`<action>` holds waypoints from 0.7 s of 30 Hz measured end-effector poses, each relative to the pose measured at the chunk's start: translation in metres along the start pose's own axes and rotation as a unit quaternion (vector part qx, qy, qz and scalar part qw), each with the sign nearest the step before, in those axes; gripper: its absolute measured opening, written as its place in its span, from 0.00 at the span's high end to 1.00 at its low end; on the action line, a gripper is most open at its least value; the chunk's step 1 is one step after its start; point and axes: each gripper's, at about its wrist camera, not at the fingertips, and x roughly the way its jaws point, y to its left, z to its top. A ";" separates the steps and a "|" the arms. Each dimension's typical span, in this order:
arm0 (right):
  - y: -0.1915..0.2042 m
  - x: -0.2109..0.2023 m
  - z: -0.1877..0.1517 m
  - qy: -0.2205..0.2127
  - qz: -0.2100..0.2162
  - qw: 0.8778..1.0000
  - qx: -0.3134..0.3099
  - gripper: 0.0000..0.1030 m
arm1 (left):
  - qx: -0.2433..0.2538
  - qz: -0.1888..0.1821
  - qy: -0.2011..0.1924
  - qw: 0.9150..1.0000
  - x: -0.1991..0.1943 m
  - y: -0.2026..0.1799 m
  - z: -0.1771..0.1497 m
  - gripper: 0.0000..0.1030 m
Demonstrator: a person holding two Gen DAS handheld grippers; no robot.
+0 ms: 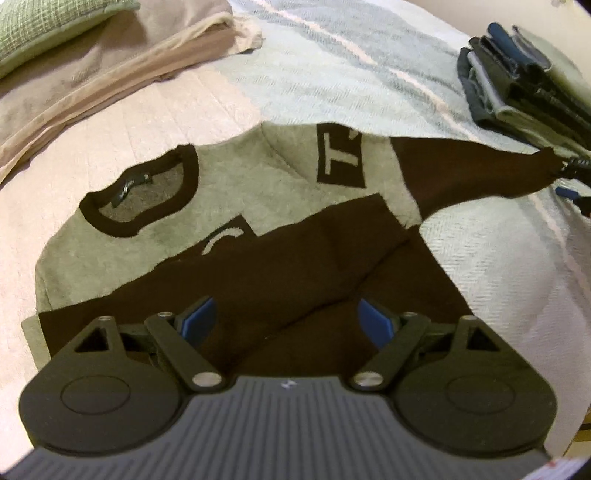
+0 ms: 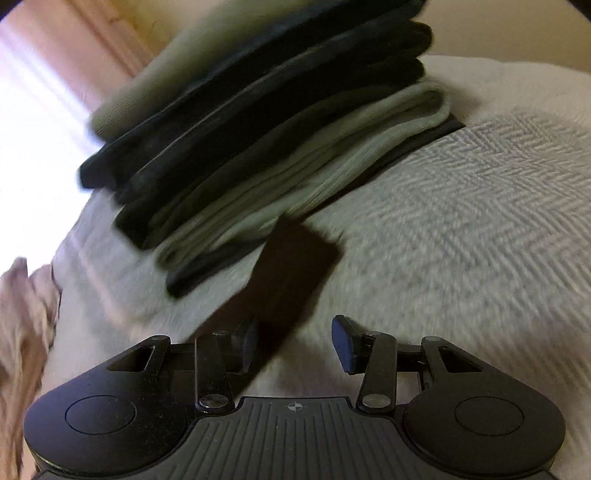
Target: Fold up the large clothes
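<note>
Nearest the left wrist camera, the left gripper [image 1: 286, 319] stood spread wide with nothing between its blue pads, tipped steeply down over the lower part of the sweater [image 1: 229, 206]. The sweater lay flat on the bedspread [image 1: 498, 258], neck opening [image 1: 136, 192] toward the left of that view and its body running across to the right. One dark sleeve [image 1: 258, 269] was already laid diagonally across the chest, just ahead of the pads.

The other dark sleeve [image 1: 472, 173] stretched away to the right, its long axis pointing at the right gripper [image 1: 576, 181], which showed only at the frame edge by the cuff. In the right wrist view that gripper [image 2: 295, 341] angled down over the cuff [image 2: 291, 273]; its jaws were partly apart, the cuff lay just ahead of the left pad, and motion blur left it unclear whether any fabric was pinched. Judged from this, the right hand was the nearer one for carrying that sleeve back across the chest, moving along the sleeve's length toward the left gripper.

Beyond the cuff stood a stack of folded clothes [image 2: 266, 129], touching or nearly touching it. Farther off in the left view lay a beige blanket [image 1: 110, 74] and a green pillow [image 1: 55, 26].
</note>
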 end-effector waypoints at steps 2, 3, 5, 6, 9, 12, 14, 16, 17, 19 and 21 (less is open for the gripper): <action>-0.006 0.006 0.004 -0.005 0.009 1.000 0.006 0.60 | -0.009 0.002 0.006 1.000 0.005 0.001 -0.001 0.21; -0.008 0.008 0.006 -0.004 0.013 1.000 0.008 0.60 | -0.013 0.002 0.008 1.000 0.005 0.002 -0.002 0.21; -0.008 0.004 0.008 -0.005 0.011 1.000 0.009 0.75 | -0.019 0.003 0.011 1.000 0.005 0.005 -0.004 0.21; -0.006 -0.002 0.009 -0.007 0.009 1.000 0.008 0.95 | -0.021 0.004 0.011 1.000 0.004 0.007 -0.005 0.21; 0.023 -0.032 0.008 -0.025 0.001 0.999 -0.037 0.97 | -0.031 0.005 0.005 0.999 -0.006 0.014 -0.006 0.21; 0.085 -0.060 -0.007 -0.020 -0.001 0.990 -0.139 0.97 | -0.047 0.010 -0.009 0.999 -0.021 0.028 -0.010 0.21; 0.138 -0.077 -0.027 -0.019 0.035 0.978 -0.204 0.97 | -0.066 0.015 -0.022 0.997 -0.034 0.043 -0.015 0.21; 0.201 -0.100 -0.058 -0.027 0.093 0.959 -0.265 0.97 | -0.087 0.024 -0.034 0.995 -0.048 0.062 -0.022 0.21; 0.228 -0.111 -0.075 -0.032 0.122 0.950 -0.286 0.97 | -0.099 0.029 -0.040 0.994 -0.056 0.074 -0.028 0.21; 0.286 -0.138 -0.118 -0.045 0.198 0.922 -0.330 0.97 | -0.120 0.041 -0.048 0.991 -0.069 0.097 -0.041 0.21; 0.333 -0.158 -0.171 -0.045 0.276 0.891 -0.357 0.97 | -0.143 0.056 -0.054 0.987 -0.082 0.127 -0.058 0.21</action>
